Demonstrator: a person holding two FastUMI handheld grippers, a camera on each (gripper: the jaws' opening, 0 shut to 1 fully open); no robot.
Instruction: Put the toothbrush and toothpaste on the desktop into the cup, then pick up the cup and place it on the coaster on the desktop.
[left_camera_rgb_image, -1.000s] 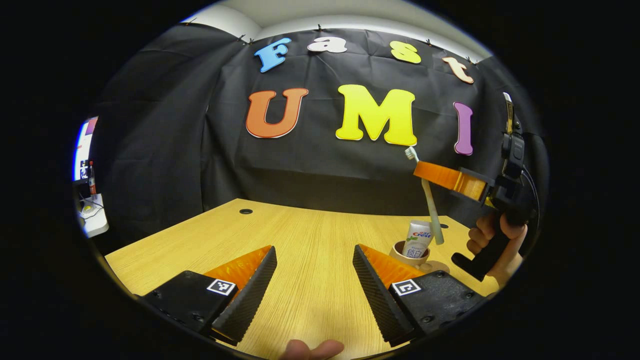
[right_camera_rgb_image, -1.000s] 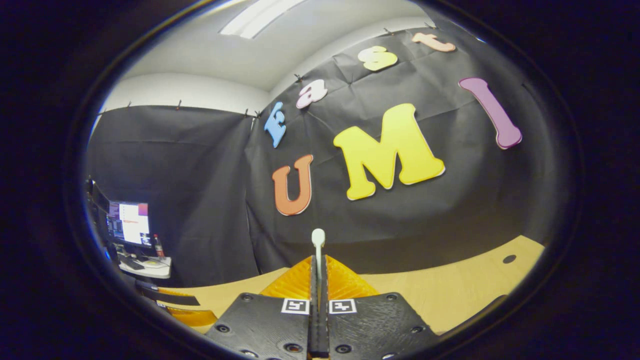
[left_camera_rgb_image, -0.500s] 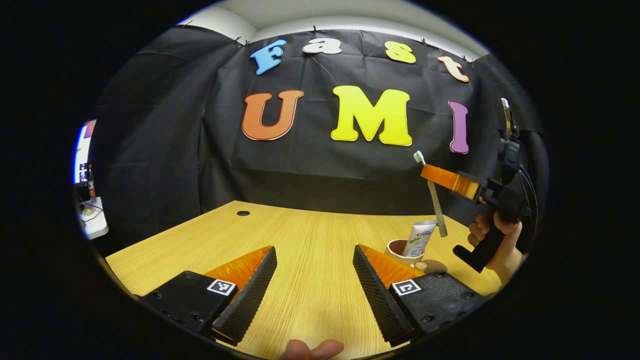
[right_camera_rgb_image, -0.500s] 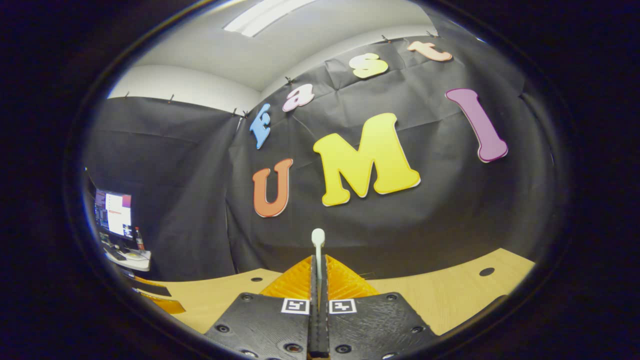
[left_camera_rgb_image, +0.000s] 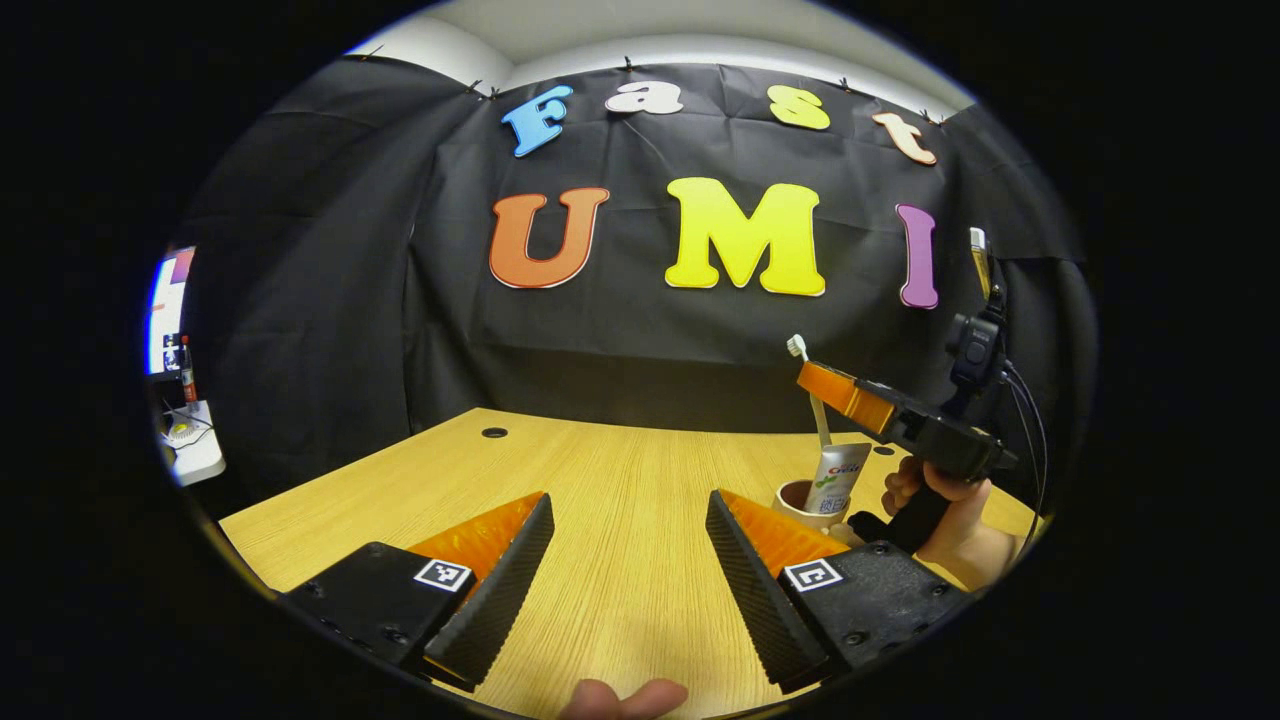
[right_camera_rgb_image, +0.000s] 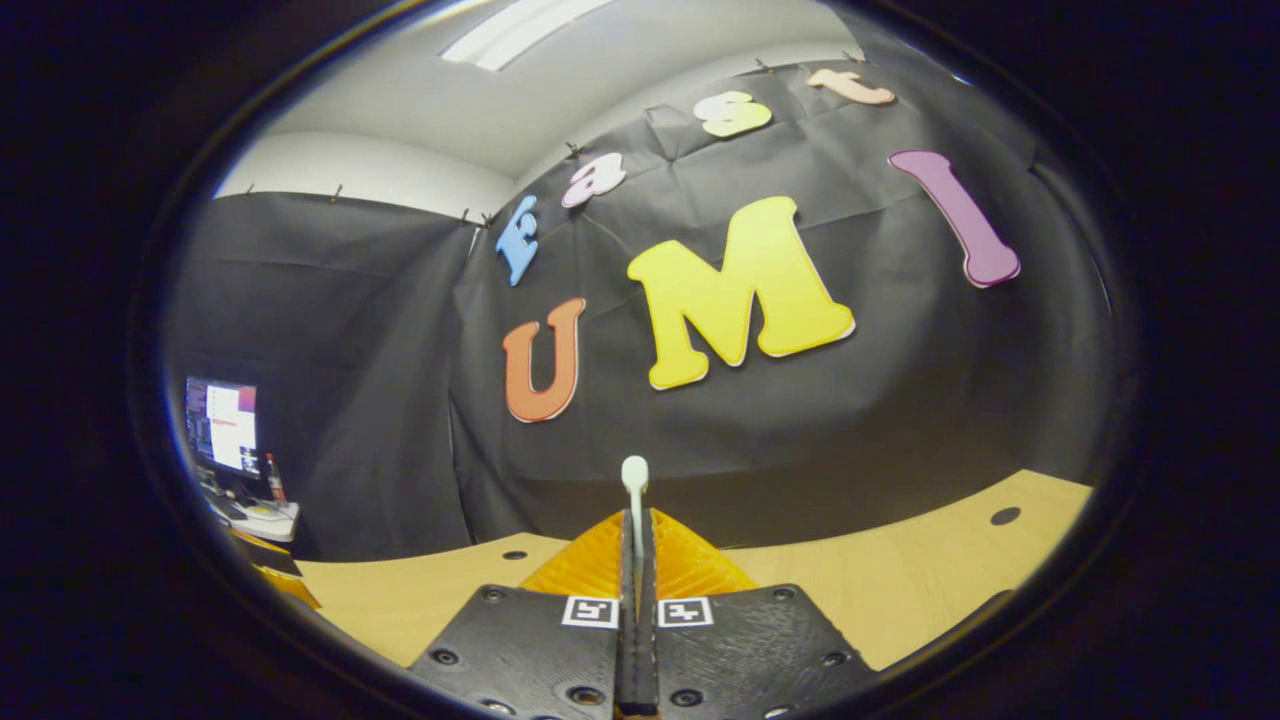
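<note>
1. Toothbrush (left_camera_rgb_image: 815, 400) pinched in right tongs (left_camera_rgb_image: 822, 382), bristles up, handle over cup (left_camera_rgb_image: 797, 499).
2. Toothpaste (left_camera_rgb_image: 836, 478) stands in cup; tube print too small to read.
3. Left tongs (left_camera_rgb_image: 628, 570) spread wide, holding nothing, low over surface (left_camera_rgb_image: 620, 480).

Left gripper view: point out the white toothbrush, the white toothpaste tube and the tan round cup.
White toothbrush (left_camera_rgb_image: 797, 347), left gripper view, on its bristle head.
White toothpaste tube (left_camera_rgb_image: 838, 470), left gripper view, on its upper body.
Tan round cup (left_camera_rgb_image: 790, 499), left gripper view, on its near rim.
</note>
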